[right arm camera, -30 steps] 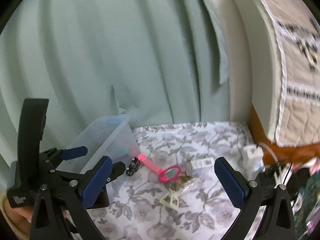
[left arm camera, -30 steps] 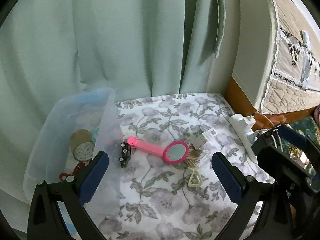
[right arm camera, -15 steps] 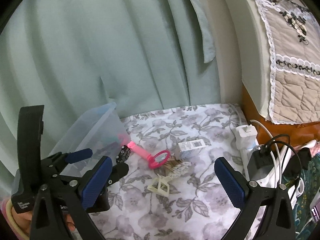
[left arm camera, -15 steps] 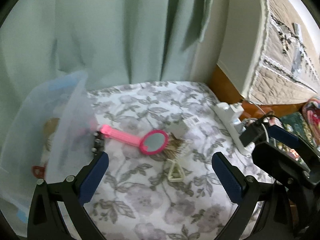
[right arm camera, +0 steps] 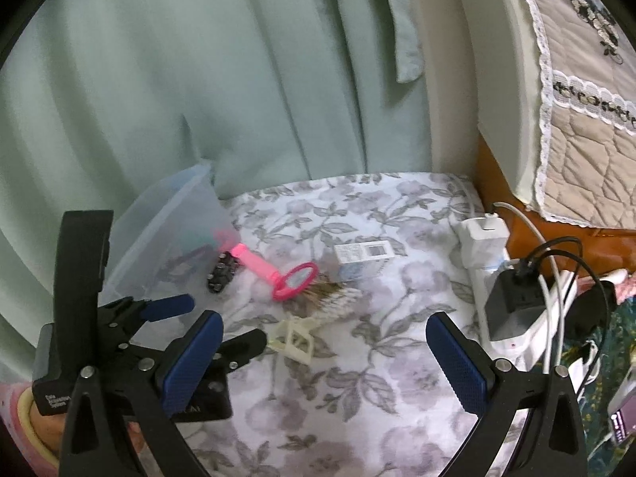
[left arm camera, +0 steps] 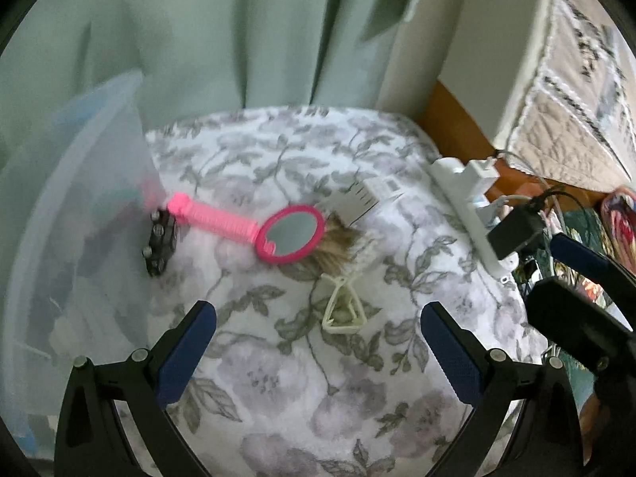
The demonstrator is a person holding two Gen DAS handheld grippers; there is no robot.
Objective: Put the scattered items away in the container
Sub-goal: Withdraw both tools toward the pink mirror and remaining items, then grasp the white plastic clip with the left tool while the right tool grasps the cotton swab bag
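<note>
A clear plastic bin (left arm camera: 75, 214) stands at the left on a floral cloth; it also shows in the right wrist view (right arm camera: 167, 230). Beside it lie a black toy car (left arm camera: 159, 240), a pink hand mirror (left arm camera: 254, 228), a bundle of cotton swabs (left arm camera: 338, 244), a small white box (left arm camera: 363, 200) and a cream hair claw clip (left arm camera: 342, 306). My left gripper (left arm camera: 318, 342) is open and empty, just short of the clip. My right gripper (right arm camera: 324, 351) is open and empty, above the cloth to the right of the left gripper (right arm camera: 216, 324).
A white power strip (left arm camera: 473, 202) with a black adapter (right arm camera: 512, 298) and cables lies along the right edge of the cloth. A green curtain (right arm camera: 198, 79) hangs behind. A quilt-covered piece of furniture (right arm camera: 576, 99) stands at the right.
My left gripper has moved right and forward, closer to the scattered items, so the bin slid toward the left edge. My right gripper has also come closer to the cloth.
</note>
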